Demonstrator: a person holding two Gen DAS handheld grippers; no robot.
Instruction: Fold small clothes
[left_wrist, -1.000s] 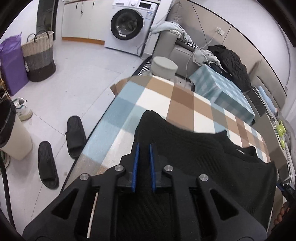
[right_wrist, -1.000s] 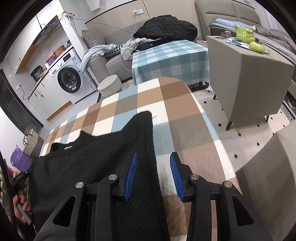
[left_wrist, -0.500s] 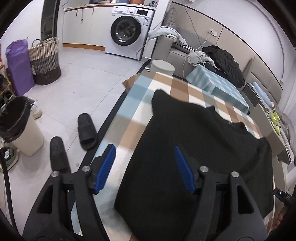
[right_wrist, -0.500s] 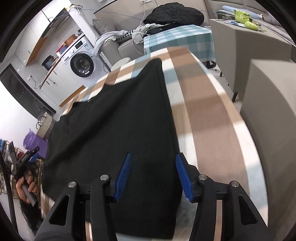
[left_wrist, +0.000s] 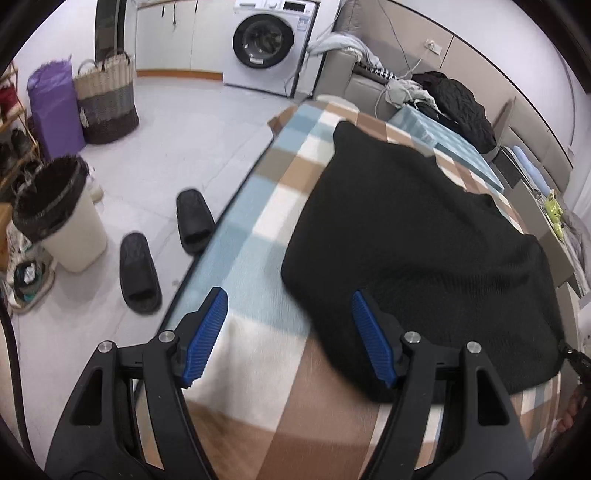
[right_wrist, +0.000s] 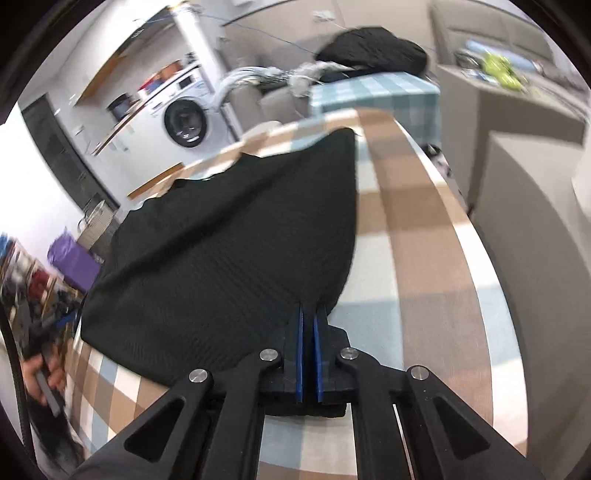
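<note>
Right corner pinched, left not yet — the fold is being set up.

Left wrist view: the left hand-held gripper (left_wrist: 288, 334) is spread, holding nothing, the garment (left_wrist: 417, 236) flat on the checked surface (left_wrist: 255, 206), its near corner between the pads. Right wrist view: the right hand-held gripper (right_wrist: 308, 321) has just closed, pinching the garment's near corner — next, the left should close on its corner.

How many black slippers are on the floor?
2. One slipper lies nearer the white bin; the other slipper lies beside the checked table's edge. More may be hidden.
</note>
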